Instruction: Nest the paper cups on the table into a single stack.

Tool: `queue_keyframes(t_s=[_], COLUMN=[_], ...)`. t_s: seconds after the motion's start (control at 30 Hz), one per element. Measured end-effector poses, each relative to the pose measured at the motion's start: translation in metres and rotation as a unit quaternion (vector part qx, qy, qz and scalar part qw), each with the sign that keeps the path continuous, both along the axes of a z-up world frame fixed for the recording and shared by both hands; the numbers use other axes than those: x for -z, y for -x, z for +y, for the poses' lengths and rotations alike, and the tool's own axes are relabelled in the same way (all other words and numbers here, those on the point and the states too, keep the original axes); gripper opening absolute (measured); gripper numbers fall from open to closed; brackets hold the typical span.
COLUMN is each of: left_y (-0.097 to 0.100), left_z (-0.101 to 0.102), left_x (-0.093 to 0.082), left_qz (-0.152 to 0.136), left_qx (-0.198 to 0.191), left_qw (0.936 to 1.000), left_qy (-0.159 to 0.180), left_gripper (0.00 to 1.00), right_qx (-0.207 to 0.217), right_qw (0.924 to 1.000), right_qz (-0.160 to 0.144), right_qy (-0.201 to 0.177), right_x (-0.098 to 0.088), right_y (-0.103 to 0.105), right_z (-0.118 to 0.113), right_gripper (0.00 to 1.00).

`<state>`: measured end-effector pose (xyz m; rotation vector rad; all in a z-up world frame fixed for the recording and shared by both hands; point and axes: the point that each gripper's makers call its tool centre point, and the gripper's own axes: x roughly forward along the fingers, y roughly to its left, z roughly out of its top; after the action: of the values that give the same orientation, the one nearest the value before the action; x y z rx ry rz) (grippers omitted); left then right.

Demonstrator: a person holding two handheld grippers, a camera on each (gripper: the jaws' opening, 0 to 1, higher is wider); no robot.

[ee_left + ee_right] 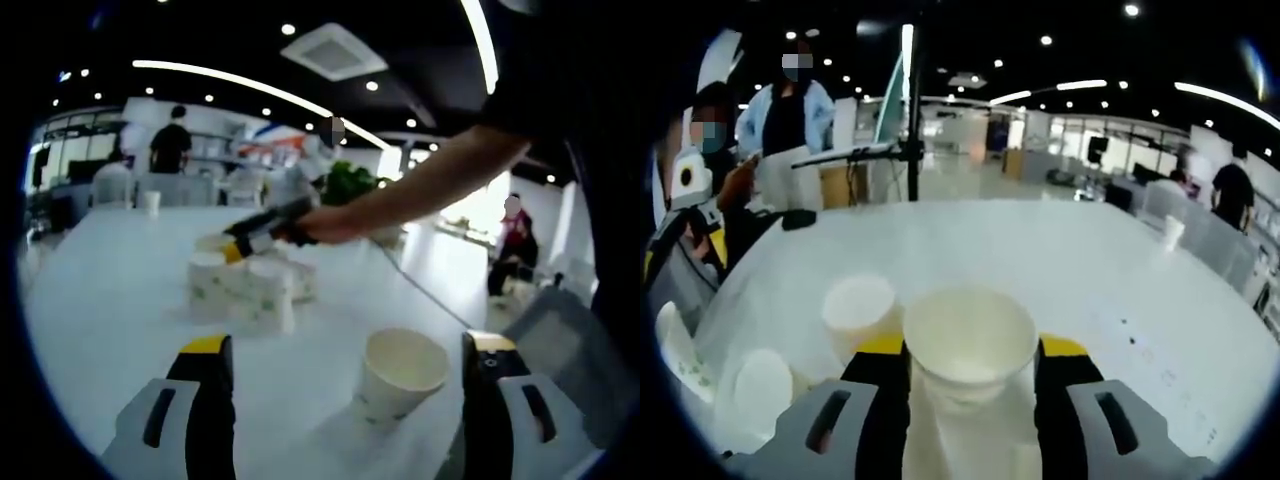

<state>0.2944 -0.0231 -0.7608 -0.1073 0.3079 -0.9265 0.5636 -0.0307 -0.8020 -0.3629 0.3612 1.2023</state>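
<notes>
Left gripper view, left to right. The left gripper (345, 375) shows two dark jaws with yellow tips and grey plastic housings rising from 6 o'clock, spread wide with nothing between them. The table (120, 300) is a smooth, glossy white surface. At about 10 o'clock from the jaws stands a cluster of paper cups (245, 285), white, tapered, with faint green print; how many, and which way up each sits, cannot be told. Between the jaw tips but further out, toward the right jaw, a single paper cup (400, 375) stands upright with its mouth open and looks empty; it touches neither jaw. At 12 o'clock the person's bare forearm (430, 180) reaches in from the right, carrying the right gripper (240, 243), whose yellow-tipped end sits over the cluster. A small cup (151, 201) stands alone far back on the table.

Right gripper view, left to right. At 8 o'clock a cup on its side (760, 390) rests on the table beside an upright white cup (860, 310). The right gripper (970, 375) is closed around a held cup (970, 345), round-rimmed, matte paper, upright and empty. Whether further cups sit beneath it cannot be told. A seated person (710, 170) and a standing person (785, 125) are at 10 o'clock.
</notes>
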Motion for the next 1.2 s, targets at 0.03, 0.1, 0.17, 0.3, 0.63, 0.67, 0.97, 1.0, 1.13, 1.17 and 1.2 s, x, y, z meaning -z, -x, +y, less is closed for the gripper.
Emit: queue_keyframes(t_s=[0.03, 0.1, 0.17, 0.3, 0.63, 0.67, 0.97, 1.0, 1.13, 1.17, 1.2], left_y=[0.0, 0.0, 0.001, 0.002, 0.004, 0.004, 0.005, 0.006, 0.008, 0.008, 0.008], left_z=[0.0, 0.0, 0.0, -0.001, -0.001, -0.002, -0.003, -0.003, -0.005, -0.005, -0.005], left_x=[0.0, 0.0, 0.0, -0.001, -0.004, -0.004, -0.007, -0.007, -0.009, -0.009, -0.01], left_qz=[0.0, 0.001, 0.0, 0.0, -0.006, -0.006, -0.009, -0.011, -0.011, -0.013, -0.014], left_qx=[0.0, 0.0, 0.0, 0.002, 0.003, 0.003, 0.004, 0.005, 0.008, 0.009, 0.011], left_qw=[1.0, 1.0, 1.0, 1.0, 1.0, 1.0, 0.9999, 0.9999, 0.9999, 0.9999, 0.9998], left_qy=[0.0, 0.0, 0.0, 0.001, -0.001, -0.001, 0.0, -0.002, -0.002, -0.003, -0.003], left_gripper=[0.93, 0.93, 0.93, 0.92, 0.92, 0.93, 0.93, 0.93, 0.94, 0.94, 0.94], right_qx=[0.001, 0.005, 0.009, 0.013, 0.023, 0.025, 0.037, 0.038, 0.043, 0.045, 0.045], right_qw=[1.0, 1.0, 1.0, 0.9999, 0.9995, 0.9994, 0.9965, 0.9961, 0.9939, 0.9937, 0.9938], right_qz=[-0.001, 0.001, 0.001, -0.001, -0.01, -0.012, -0.042, -0.044, -0.051, -0.056, -0.055], right_qy=[-0.001, -0.002, -0.003, -0.004, -0.018, -0.021, -0.062, -0.066, -0.088, -0.086, -0.085], right_x=[-0.001, -0.002, -0.003, -0.006, -0.014, -0.015, -0.041, -0.045, -0.06, -0.061, -0.062], right_y=[0.0, -0.001, -0.001, -0.001, 0.004, 0.004, 0.013, 0.015, 0.022, 0.022, 0.024], right_z=[-0.001, -0.002, -0.004, -0.006, -0.012, -0.013, -0.017, -0.018, -0.021, -0.022, -0.024], right_gripper=[0.45, 0.44, 0.44, 0.43, 0.43, 0.43, 0.43, 0.43, 0.42, 0.42, 0.42])
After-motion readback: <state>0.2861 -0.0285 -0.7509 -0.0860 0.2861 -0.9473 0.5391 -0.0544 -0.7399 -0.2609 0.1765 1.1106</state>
